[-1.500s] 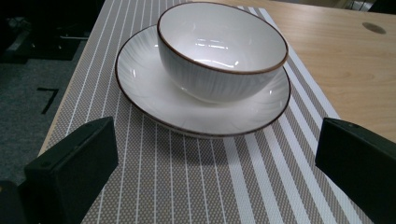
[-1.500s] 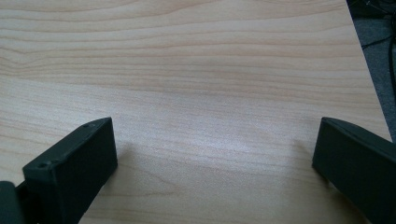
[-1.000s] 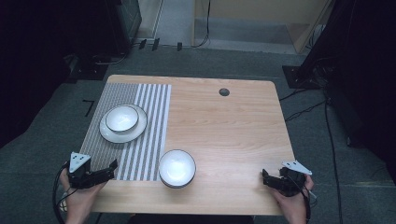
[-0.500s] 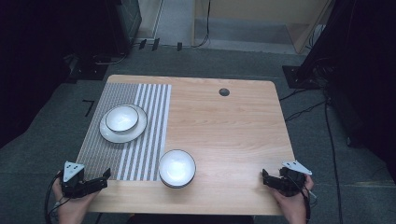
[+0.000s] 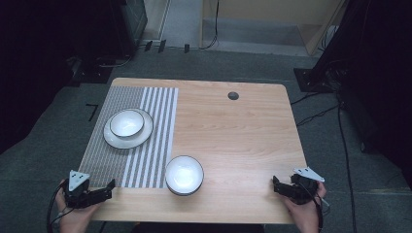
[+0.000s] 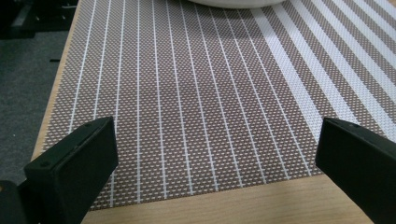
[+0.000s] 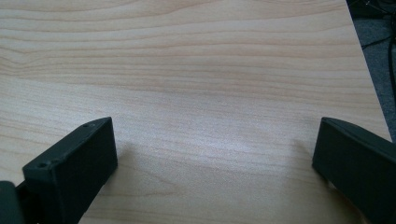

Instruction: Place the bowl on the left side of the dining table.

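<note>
A white bowl [image 5: 184,174] with a dark rim sits near the front edge of the wooden table [image 5: 233,141]. A second white bowl [image 5: 126,123] rests on a white plate [image 5: 142,137] on the striped placemat [image 5: 131,165]. My left gripper [image 5: 108,187] is at the front left corner of the table, open, with its jaws wide apart over the placemat [image 6: 196,107] and nothing between them. The plate's rim [image 6: 233,3] shows at the top of the left gripper view. My right gripper [image 5: 275,184] is at the front right corner, open over bare wood [image 7: 196,93].
A small dark round grommet [image 5: 233,95] sits in the table near the back right. Cables [image 5: 316,116] and stands lie on the grey floor around the table. The table's right edge [image 7: 369,88] runs close to my right gripper.
My left gripper has drawn back toward the front left corner and dropped lower at the table edge. The right gripper and the dishes have stayed put.
</note>
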Action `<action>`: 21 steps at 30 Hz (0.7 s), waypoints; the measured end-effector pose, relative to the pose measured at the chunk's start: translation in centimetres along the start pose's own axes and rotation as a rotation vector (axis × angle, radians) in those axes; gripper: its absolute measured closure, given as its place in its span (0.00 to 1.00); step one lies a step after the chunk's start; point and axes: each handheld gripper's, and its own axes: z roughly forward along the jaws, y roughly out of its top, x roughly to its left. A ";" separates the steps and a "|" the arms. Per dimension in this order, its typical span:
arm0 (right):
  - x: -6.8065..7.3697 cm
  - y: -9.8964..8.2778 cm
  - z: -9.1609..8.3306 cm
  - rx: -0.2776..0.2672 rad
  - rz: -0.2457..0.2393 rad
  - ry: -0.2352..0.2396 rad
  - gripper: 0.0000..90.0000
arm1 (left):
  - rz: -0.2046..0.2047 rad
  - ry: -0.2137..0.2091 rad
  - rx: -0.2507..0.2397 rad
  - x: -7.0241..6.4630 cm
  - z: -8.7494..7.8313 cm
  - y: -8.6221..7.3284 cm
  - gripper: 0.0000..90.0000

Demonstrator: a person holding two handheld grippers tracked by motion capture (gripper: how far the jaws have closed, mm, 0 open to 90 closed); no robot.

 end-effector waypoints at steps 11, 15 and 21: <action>0.0 0.0 0.0 0.000 0.000 0.000 0.00 | 0.017 -0.003 0.059 -0.2 0.5 -0.1 0.00; 0.0 0.0 0.0 0.000 -0.001 0.000 0.00 | 0.042 0.017 0.071 -0.5 0.6 -0.1 0.00; 0.0 0.0 0.0 0.000 0.000 0.000 0.00 | 0.062 0.022 0.071 -0.6 0.7 -0.2 0.00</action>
